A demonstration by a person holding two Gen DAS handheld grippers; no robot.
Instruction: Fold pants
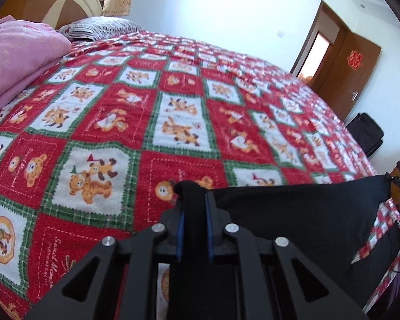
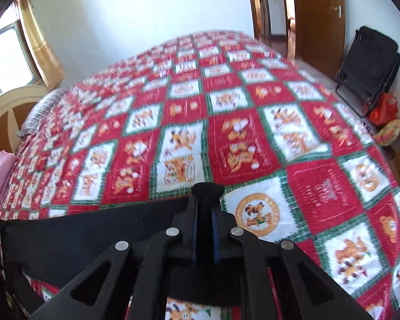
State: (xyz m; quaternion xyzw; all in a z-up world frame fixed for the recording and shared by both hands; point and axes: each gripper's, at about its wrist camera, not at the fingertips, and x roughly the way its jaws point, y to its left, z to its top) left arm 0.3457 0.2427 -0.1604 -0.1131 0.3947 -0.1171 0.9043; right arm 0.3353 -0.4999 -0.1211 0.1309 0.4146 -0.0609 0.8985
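Above a bed's red, white and green bear-print patchwork blanket (image 1: 173,122), we clamp our left gripper (image 1: 194,200) and right gripper (image 2: 206,200) tight on opposite corners of the black fabric pants (image 1: 293,213), stretched taut between them.

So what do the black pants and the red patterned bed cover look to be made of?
The black pants look like a soft, matte knit or fleece-like cloth: no sheen, no visible weave, bunching thickly where each hand-held gripper pinches them. The bed cover looks like terry or towelling cotton: a fuzzy, looped surface with woven bear squares and green plaid borders. The exact fibre cannot be told for either.
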